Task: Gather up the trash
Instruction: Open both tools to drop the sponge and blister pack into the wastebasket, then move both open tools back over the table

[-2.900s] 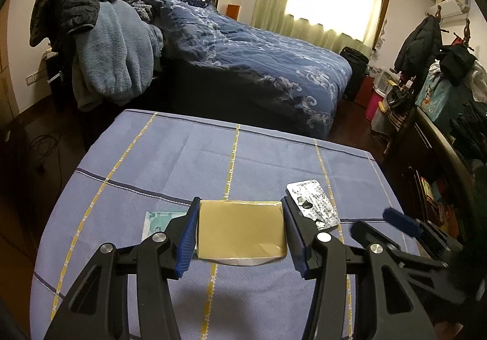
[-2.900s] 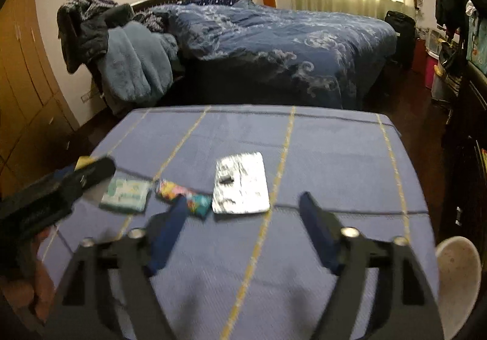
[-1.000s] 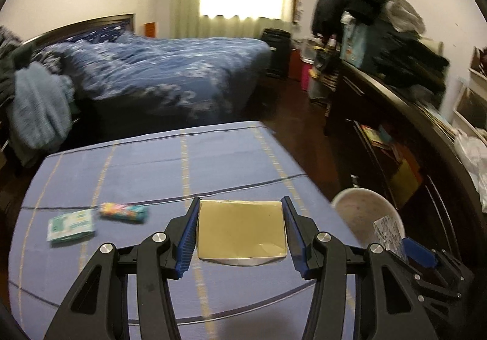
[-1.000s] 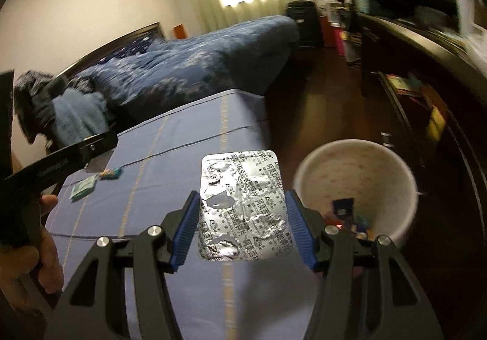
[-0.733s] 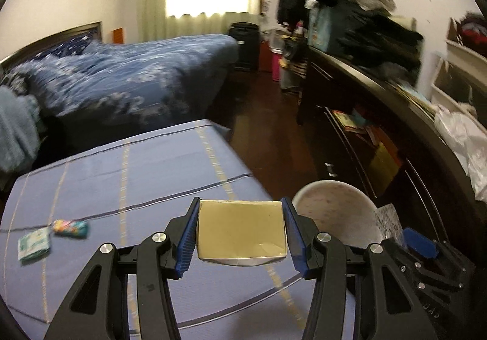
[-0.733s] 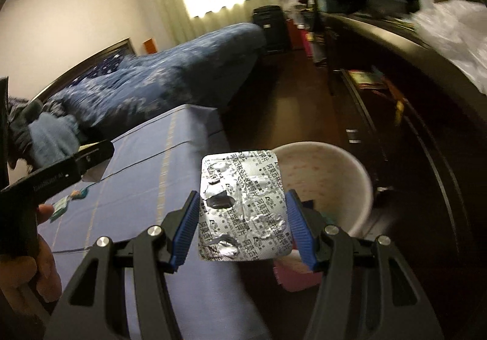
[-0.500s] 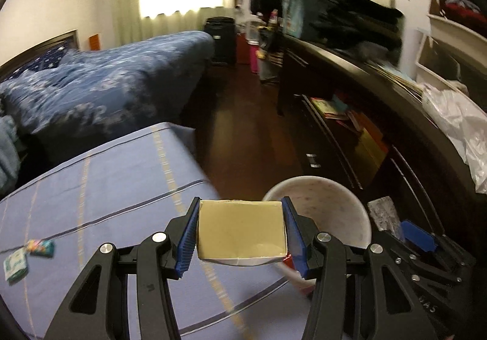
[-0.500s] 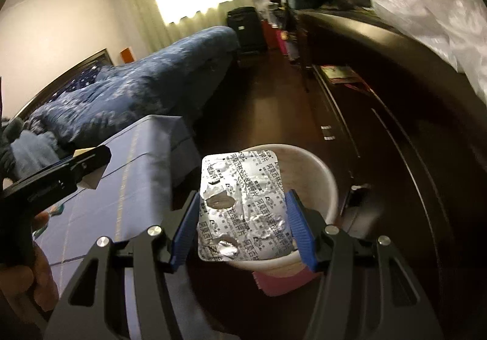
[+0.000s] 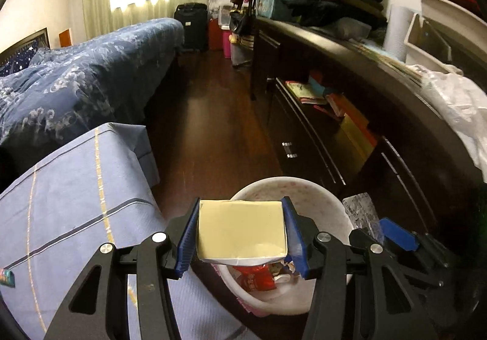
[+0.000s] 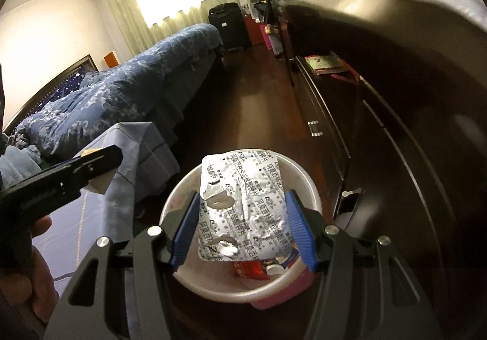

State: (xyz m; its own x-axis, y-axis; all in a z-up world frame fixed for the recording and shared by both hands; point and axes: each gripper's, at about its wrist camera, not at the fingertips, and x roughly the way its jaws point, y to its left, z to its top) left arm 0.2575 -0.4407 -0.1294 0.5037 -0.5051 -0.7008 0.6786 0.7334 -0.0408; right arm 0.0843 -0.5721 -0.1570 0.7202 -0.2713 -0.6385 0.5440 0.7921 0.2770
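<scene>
My left gripper is shut on a flat tan packet and holds it over the near-left rim of a white waste bin on the floor. My right gripper is shut on a silver blister pack and holds it above the same bin. Red wrappers lie inside the bin. The right gripper with its blister pack shows at the right of the left wrist view. The left gripper shows at the left of the right wrist view.
The table with a blue striped cloth is left of the bin; a colourful wrapper lies at its far left edge. A dark dresser runs along the right. A bed stands behind, with wooden floor between.
Both grippers have swung right from the table to above the bin, each keeping its item. The right gripper had closed on the blister pack earlier on the table.
</scene>
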